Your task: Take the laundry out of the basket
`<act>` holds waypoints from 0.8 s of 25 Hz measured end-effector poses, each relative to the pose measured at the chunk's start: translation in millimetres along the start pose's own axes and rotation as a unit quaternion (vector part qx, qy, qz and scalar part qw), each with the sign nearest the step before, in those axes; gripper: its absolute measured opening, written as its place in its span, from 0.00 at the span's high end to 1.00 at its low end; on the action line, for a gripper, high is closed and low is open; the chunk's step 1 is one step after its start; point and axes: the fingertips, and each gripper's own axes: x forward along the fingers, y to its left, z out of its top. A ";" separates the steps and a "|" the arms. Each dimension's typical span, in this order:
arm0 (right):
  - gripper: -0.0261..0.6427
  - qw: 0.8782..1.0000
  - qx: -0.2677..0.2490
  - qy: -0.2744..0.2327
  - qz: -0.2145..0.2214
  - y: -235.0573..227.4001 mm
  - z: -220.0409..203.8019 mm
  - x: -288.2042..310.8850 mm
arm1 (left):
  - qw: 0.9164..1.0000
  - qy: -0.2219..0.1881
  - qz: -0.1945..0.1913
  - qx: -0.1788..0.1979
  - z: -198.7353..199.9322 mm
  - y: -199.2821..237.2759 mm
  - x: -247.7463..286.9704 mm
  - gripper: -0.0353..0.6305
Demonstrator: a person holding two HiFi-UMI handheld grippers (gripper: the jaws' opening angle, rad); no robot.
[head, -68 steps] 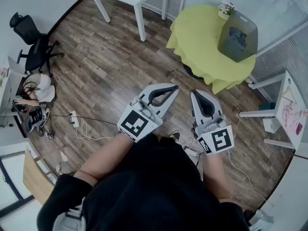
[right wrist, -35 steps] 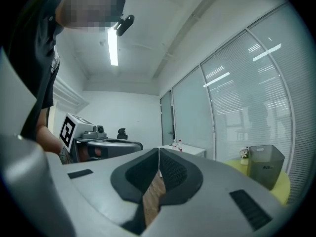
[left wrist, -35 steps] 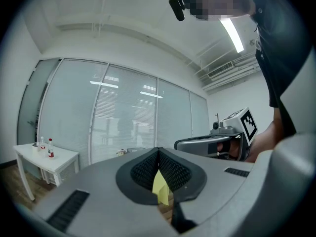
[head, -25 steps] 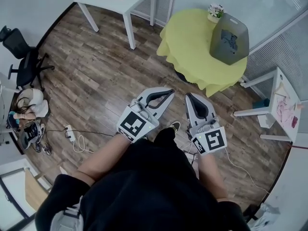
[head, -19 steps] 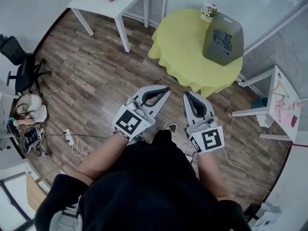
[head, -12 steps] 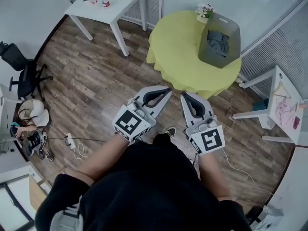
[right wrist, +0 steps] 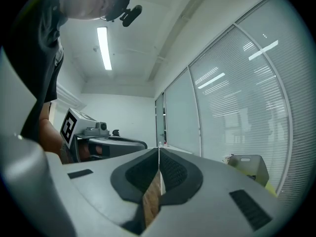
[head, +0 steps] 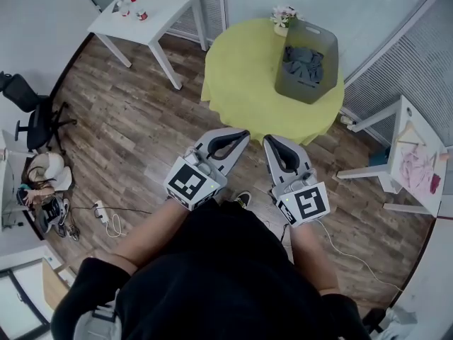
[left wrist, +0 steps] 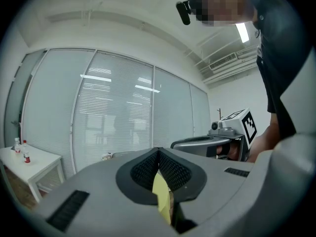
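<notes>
A grey laundry basket (head: 308,62) stands on the far right part of a round table with a yellow cloth (head: 241,76). Dark grey laundry (head: 303,62) lies inside it. My left gripper (head: 239,134) and right gripper (head: 270,142) are held side by side in front of my body, short of the table's near edge. Both are shut with nothing between the jaws. In the right gripper view the basket (right wrist: 249,168) shows at the right, beyond the shut jaws (right wrist: 159,152). The left gripper view shows its shut jaws (left wrist: 158,154) and the right gripper (left wrist: 217,142) alongside.
A small flower pot (head: 283,16) stands by the basket on the table. A white table (head: 152,9) with small bottles is at the back left. A white side table (head: 414,154) is at the right. An office chair (head: 32,112) and floor cables (head: 106,214) are at the left. Glass walls with blinds run behind.
I have come closer to the yellow table; the table and basket have slid left and nearer in the head view. Both grippers keep the same shut pose in front of me.
</notes>
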 end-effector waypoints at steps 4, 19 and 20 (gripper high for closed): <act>0.92 1.000 -0.006 -0.004 -0.004 -13.6 2.9 -4.0 | 1.000 0.007 -0.001 0.010 1.8 -2.8 13.6 0.94; 0.92 0.999 0.000 0.012 -0.047 -98.9 -7.5 21.6 | 0.999 -0.002 -0.031 0.009 2.8 35.1 98.8 0.94; 0.92 0.999 0.000 0.015 -0.051 -105.5 -8.7 26.8 | 0.999 -0.002 -0.035 0.009 2.9 40.5 105.1 0.94</act>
